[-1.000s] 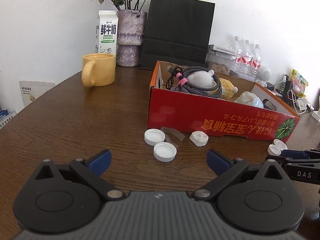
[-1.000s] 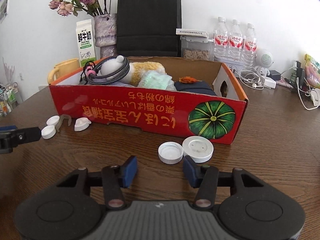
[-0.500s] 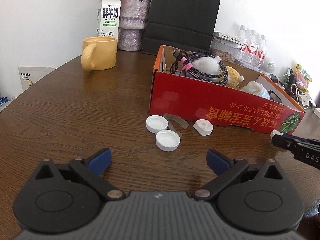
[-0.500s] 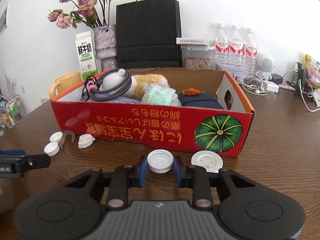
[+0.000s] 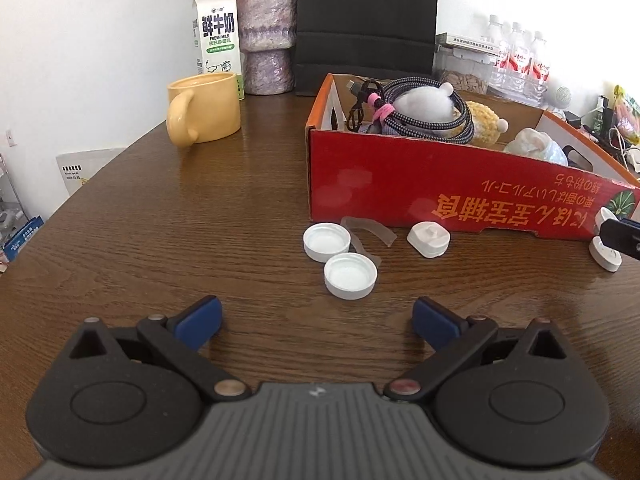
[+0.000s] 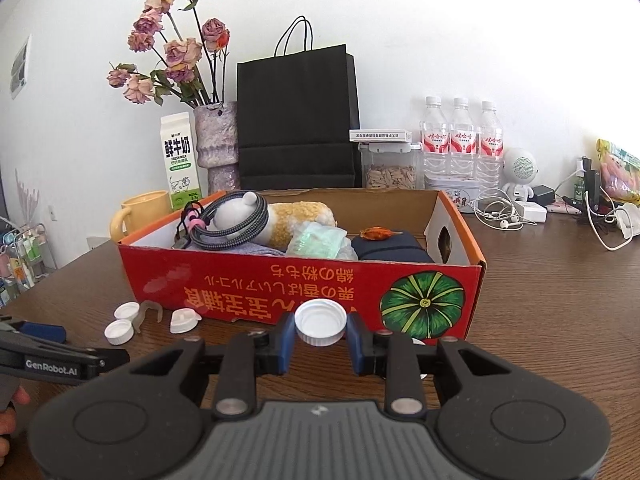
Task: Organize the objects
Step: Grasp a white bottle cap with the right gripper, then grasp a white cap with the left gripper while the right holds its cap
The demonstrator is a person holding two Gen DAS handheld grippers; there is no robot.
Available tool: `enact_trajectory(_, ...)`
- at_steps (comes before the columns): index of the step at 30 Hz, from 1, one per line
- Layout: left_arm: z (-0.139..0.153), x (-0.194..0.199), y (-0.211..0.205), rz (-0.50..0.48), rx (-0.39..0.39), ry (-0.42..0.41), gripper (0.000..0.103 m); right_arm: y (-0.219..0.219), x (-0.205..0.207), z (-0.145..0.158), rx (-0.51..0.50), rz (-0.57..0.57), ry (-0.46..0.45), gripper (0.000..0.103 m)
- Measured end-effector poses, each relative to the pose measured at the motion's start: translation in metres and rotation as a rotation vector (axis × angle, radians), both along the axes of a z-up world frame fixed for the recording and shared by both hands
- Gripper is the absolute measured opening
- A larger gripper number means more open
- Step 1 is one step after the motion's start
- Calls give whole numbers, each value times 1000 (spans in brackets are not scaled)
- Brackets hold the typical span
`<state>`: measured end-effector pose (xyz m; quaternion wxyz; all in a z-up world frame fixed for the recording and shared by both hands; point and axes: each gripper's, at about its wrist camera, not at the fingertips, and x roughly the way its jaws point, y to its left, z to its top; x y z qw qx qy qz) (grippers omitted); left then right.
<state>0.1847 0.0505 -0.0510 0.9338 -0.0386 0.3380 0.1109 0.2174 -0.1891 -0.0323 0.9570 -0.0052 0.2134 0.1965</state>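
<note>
My right gripper [image 6: 320,346] is shut on a white bottle cap [image 6: 320,326], held just above the table in front of the red cardboard box [image 6: 248,292]. A white round disc [image 5: 606,255] lies on the table by that gripper, mostly hidden in the right wrist view. My left gripper [image 5: 316,318] stands open low over the table with nothing between its fingers. Just ahead of it lie two white caps [image 5: 327,242] [image 5: 351,275], a clear plastic strip [image 5: 370,231] and a white plug [image 5: 429,239]. The box holds a coiled cable, a plush toy and pouches.
A yellow mug [image 5: 206,114], a milk carton [image 5: 216,30], a vase of dried flowers [image 6: 216,140] and a black paper bag [image 6: 296,120] stand behind the box. Water bottles [image 6: 460,140], a snack jar, earphones and chargers crowd the back right.
My right gripper closed on the white cap and lifted it off the table, leaving the disc behind. The left gripper tipped downward, bringing the two caps closer; its jaws stayed open.
</note>
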Motion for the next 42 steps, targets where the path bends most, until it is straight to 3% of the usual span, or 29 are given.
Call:
enact_trajectory(14,0,20,15,51,3,-1,100,-4,-5,1,21,10,-14,27)
enact_trajectory(16,1,17,13,45,6,-13,91,-4,-5,1,21,10,-15,27)
enact_trajectory(19,4,9,7,13,12,-48,47,-3,-5,1,21,9,-14,27)
enact_trajectory(20,5,7,6,5,7,-56,29,-3,-5,1,21,10,-14,27)
enact_trajectory(27,9,-11,7,25,-58,-108,29,-4,-6,1,23,8,-17,27)
enact_trajectory(34,21,-29,-10,28,55,-236,29,-5,-9,2,39,0,-47,27)
enact_trajectory(42,42,-23,-25,-19,42,-315,29,-6,-16,8,72,-16,-148,27)
